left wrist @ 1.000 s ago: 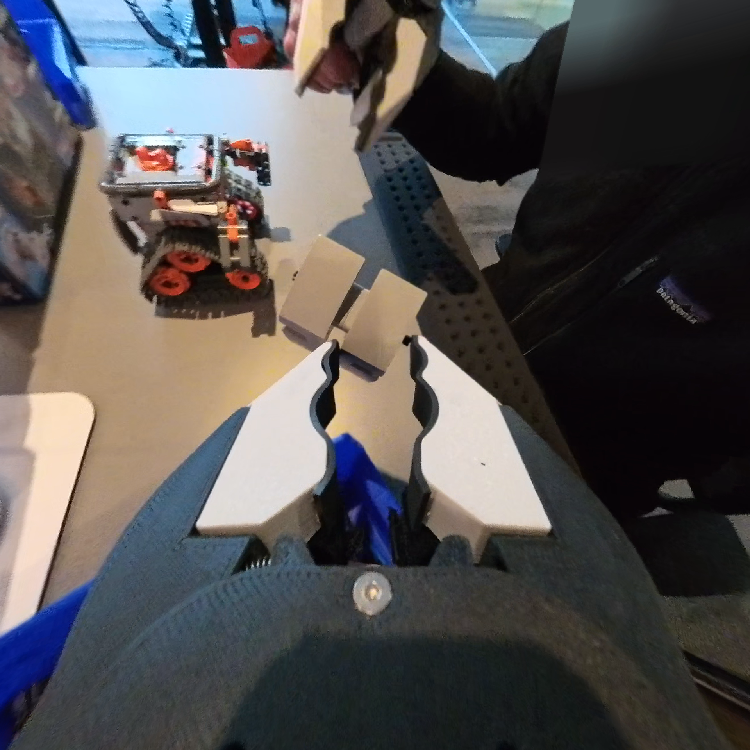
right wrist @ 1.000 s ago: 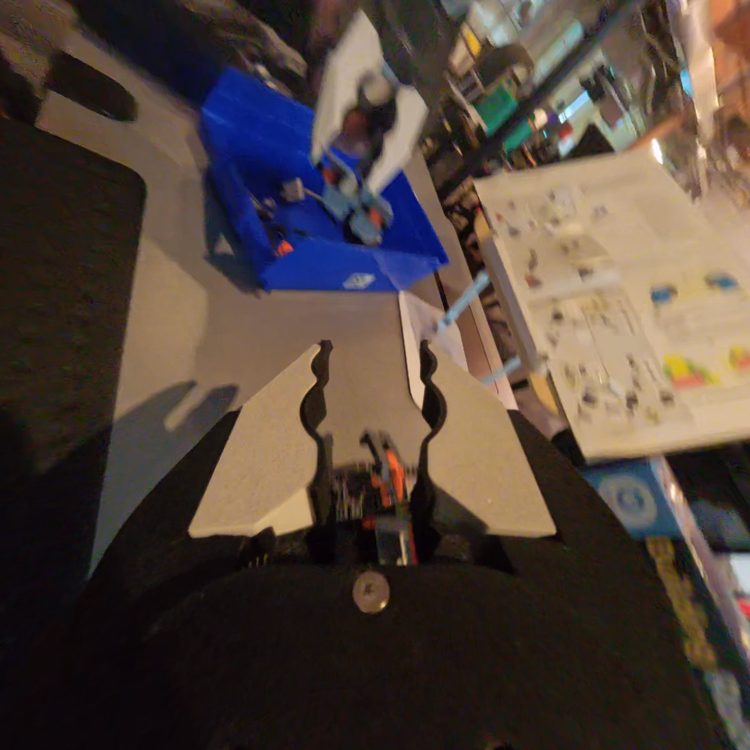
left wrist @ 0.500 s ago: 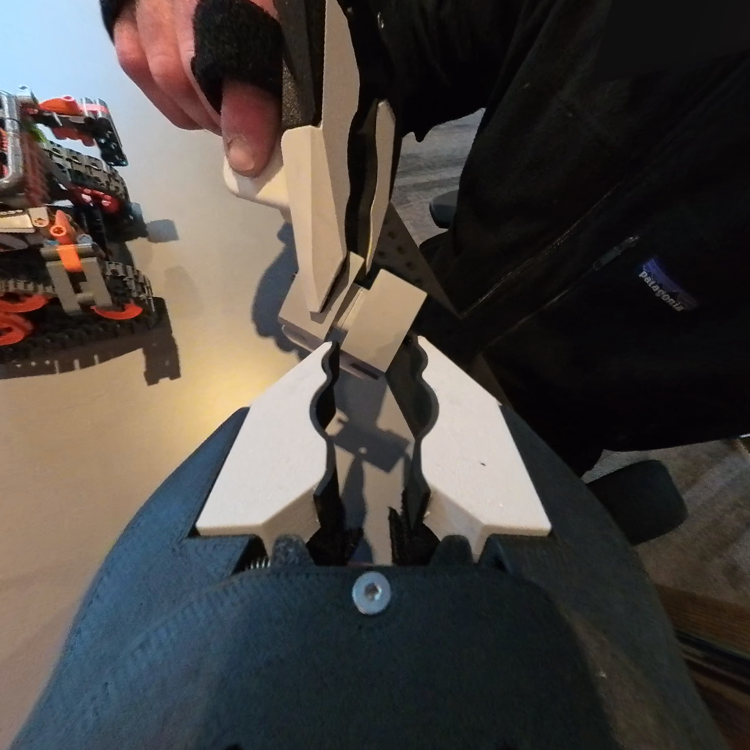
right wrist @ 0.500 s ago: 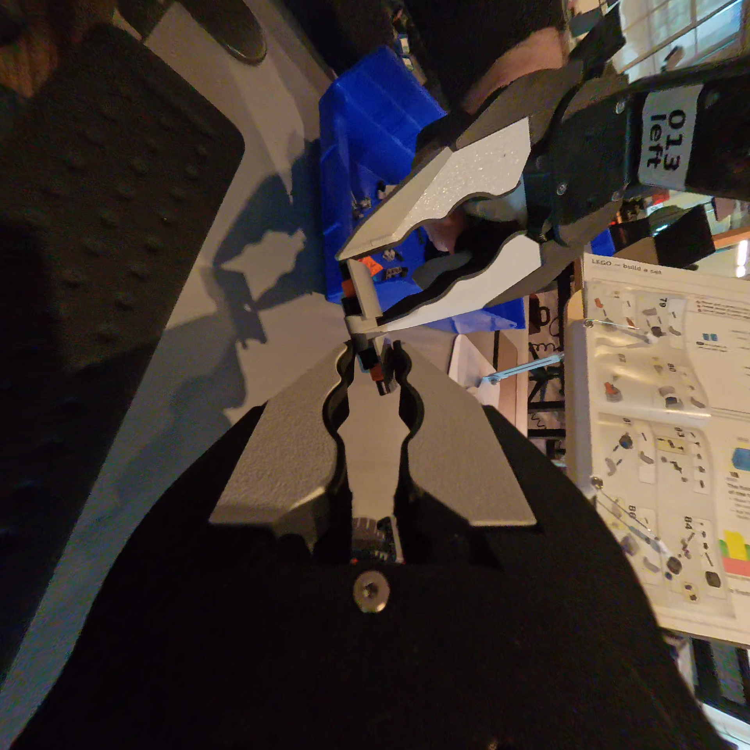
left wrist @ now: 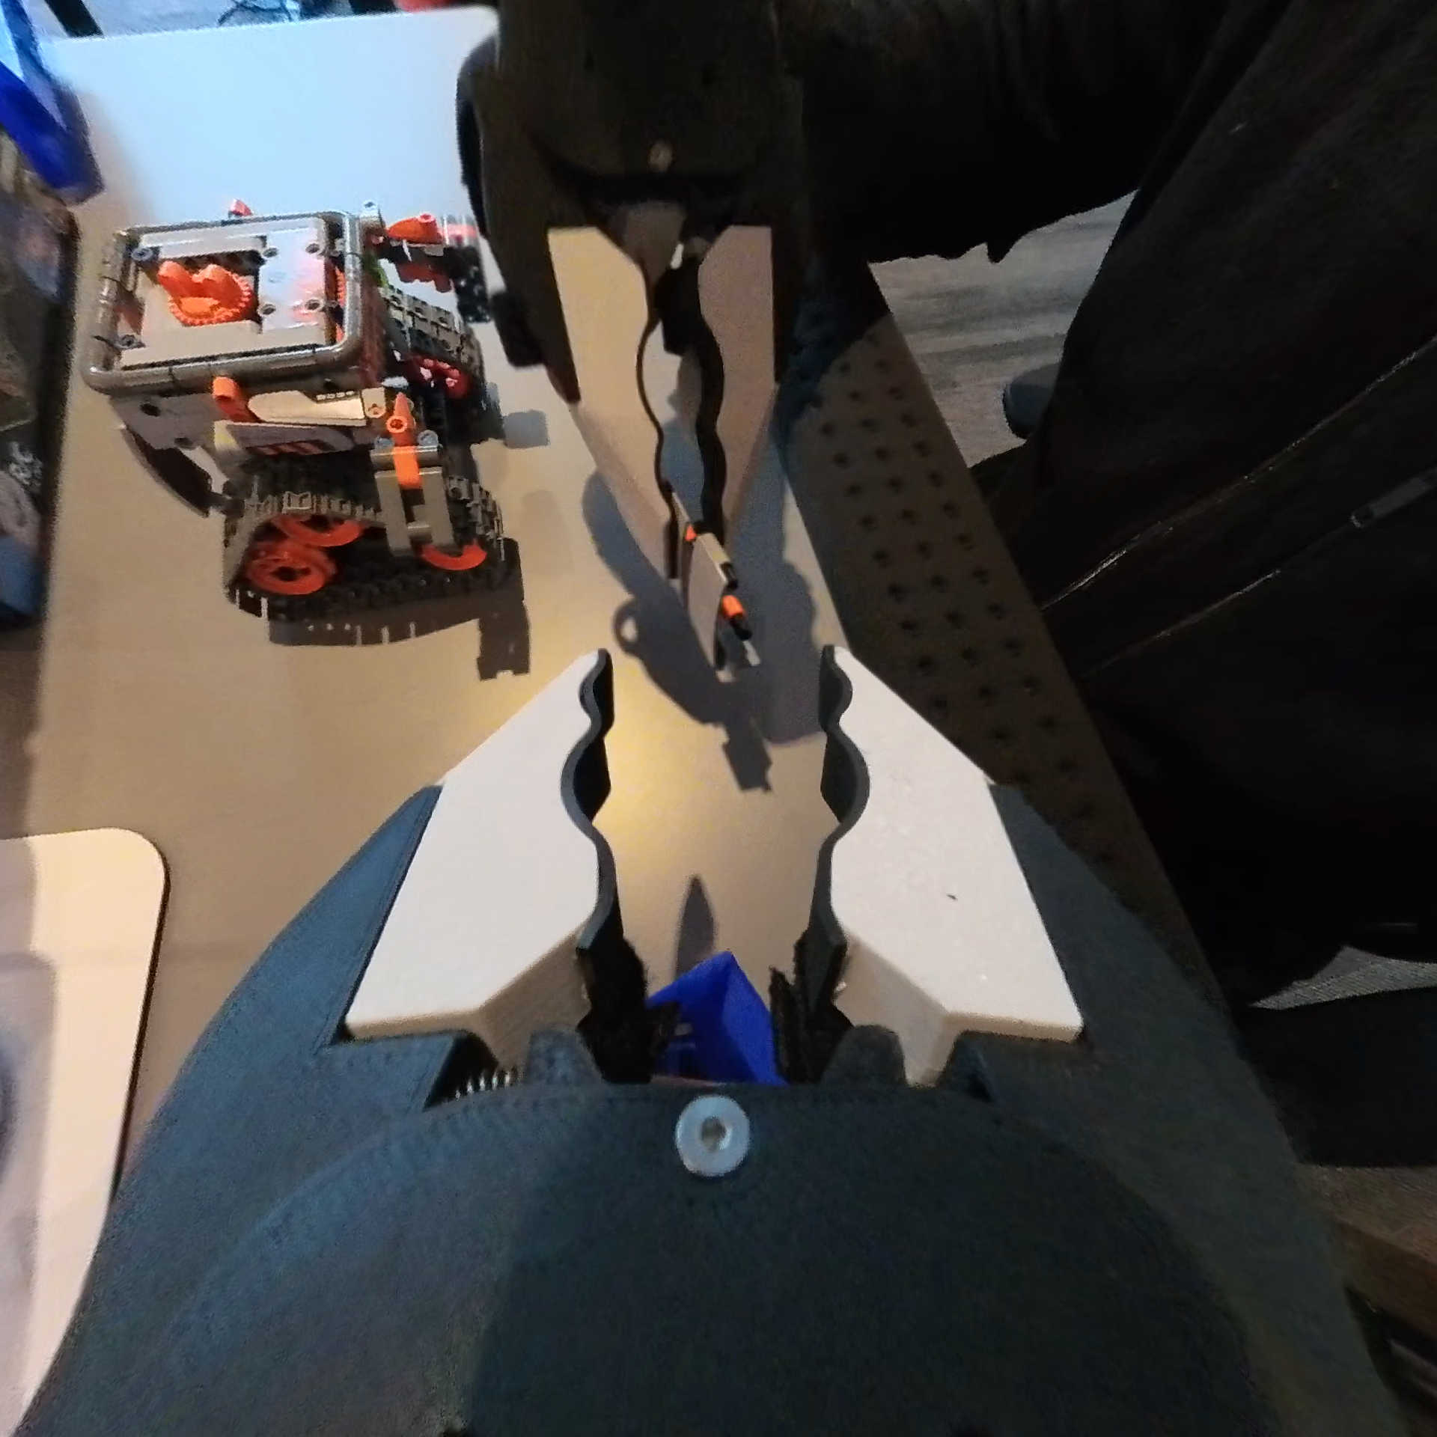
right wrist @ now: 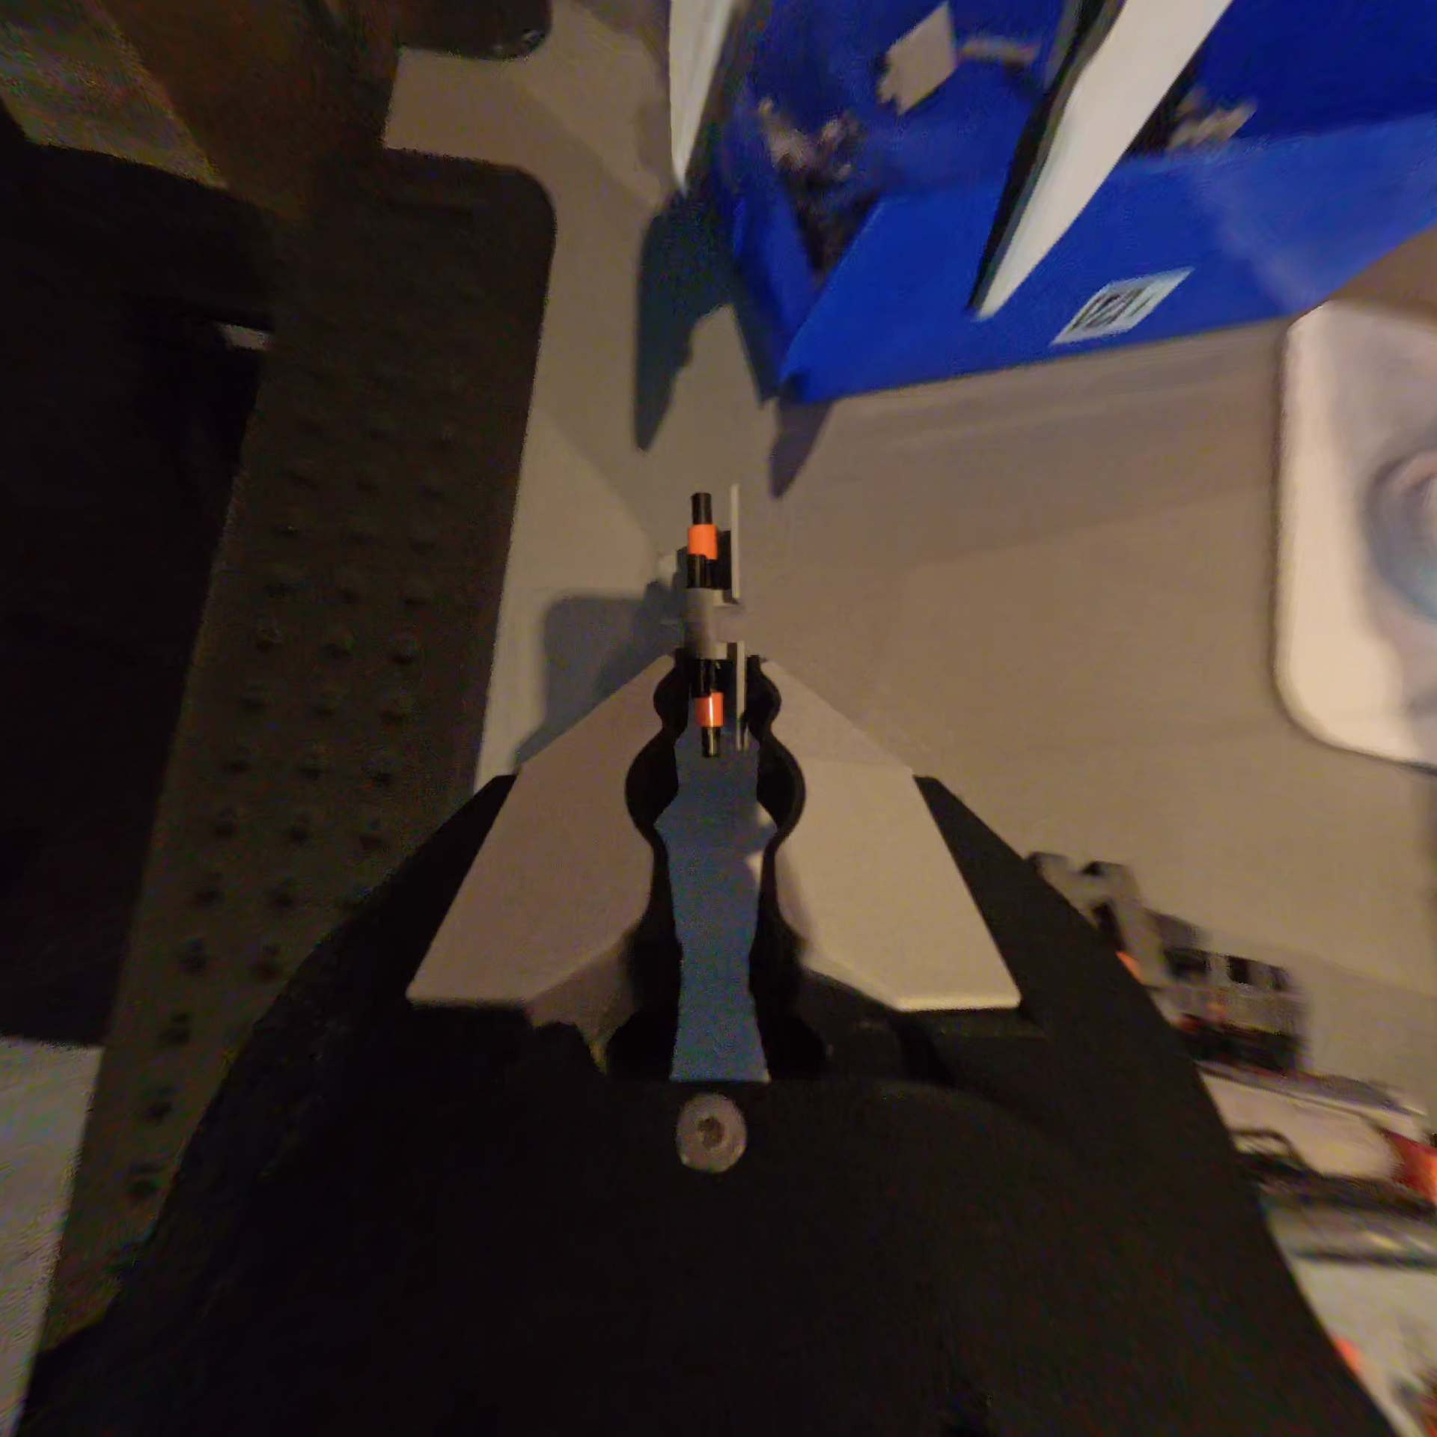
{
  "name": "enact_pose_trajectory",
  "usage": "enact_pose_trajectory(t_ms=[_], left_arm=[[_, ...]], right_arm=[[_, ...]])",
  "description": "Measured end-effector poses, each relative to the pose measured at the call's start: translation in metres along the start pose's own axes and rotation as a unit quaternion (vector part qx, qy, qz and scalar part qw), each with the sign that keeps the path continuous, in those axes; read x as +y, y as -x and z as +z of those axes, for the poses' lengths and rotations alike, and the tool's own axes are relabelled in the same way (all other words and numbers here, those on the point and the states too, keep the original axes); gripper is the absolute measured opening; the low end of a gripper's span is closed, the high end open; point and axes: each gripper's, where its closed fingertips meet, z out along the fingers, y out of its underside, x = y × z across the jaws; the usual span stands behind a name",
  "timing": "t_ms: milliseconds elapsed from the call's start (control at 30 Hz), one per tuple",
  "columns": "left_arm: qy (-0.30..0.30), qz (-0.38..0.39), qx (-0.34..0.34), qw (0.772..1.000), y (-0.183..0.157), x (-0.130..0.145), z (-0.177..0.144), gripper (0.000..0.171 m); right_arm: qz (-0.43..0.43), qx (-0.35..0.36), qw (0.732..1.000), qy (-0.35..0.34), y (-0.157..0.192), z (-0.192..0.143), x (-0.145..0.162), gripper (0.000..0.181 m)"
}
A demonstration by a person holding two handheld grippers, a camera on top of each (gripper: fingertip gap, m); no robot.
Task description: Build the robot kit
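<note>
My right gripper (right wrist: pixel 711 661) is shut on a small brick-built piece (right wrist: pixel 709 614) made of grey panels, a black axle and orange bushings. The piece sticks out past the fingertips, above the grey table. The left wrist view shows that gripper (left wrist: pixel 692 509) coming down from the top with the same piece (left wrist: pixel 708 579) hanging from its tips. My left gripper (left wrist: pixel 715 661) is open and empty, just short of the piece and a little below it. Its white fingers (right wrist: pixel 1081 140) also show blurred at the top of the right wrist view.
A grey, black and orange tracked toy vehicle (left wrist: pixel 303 404) stands at the far left. A dark perforated mat (left wrist: pixel 917 498) runs along the table's right edge by a person in black. A blue bin (right wrist: pixel 1011 295) holds small parts. A white board (left wrist: pixel 78 972) lies nearby.
My left gripper held the grey panel piece. My right gripper closed on it, my left gripper opened and drew back, and the piece now hangs from my right gripper alone.
</note>
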Motion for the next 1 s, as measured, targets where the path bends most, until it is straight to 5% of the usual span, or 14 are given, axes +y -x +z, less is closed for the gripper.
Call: enact_pose_trajectory(t_ms=[100,233,667,1000], left_arm=[[0.031,0.006,-0.020,0.999,0.002,0.010,0.001,0.051],[0.063,0.016,-0.037,0.997,0.000,0.018,0.007,0.049],[0.118,0.014,-0.146,0.982,0.010,0.014,0.003,0.052],[0.165,-0.013,-0.256,0.952,0.032,0.027,-0.002,0.072]], right_arm=[[0.064,-0.098,0.993,0.034,0.019,0.015,0.019,0.012],[0.117,-0.133,0.983,0.048,0.024,0.030,0.029,0.012],[0.191,-0.109,0.973,0.072,0.012,0.055,0.054,0.014],[0.156,-0.044,0.985,0.061,-0.003,0.044,0.050,0.066]])
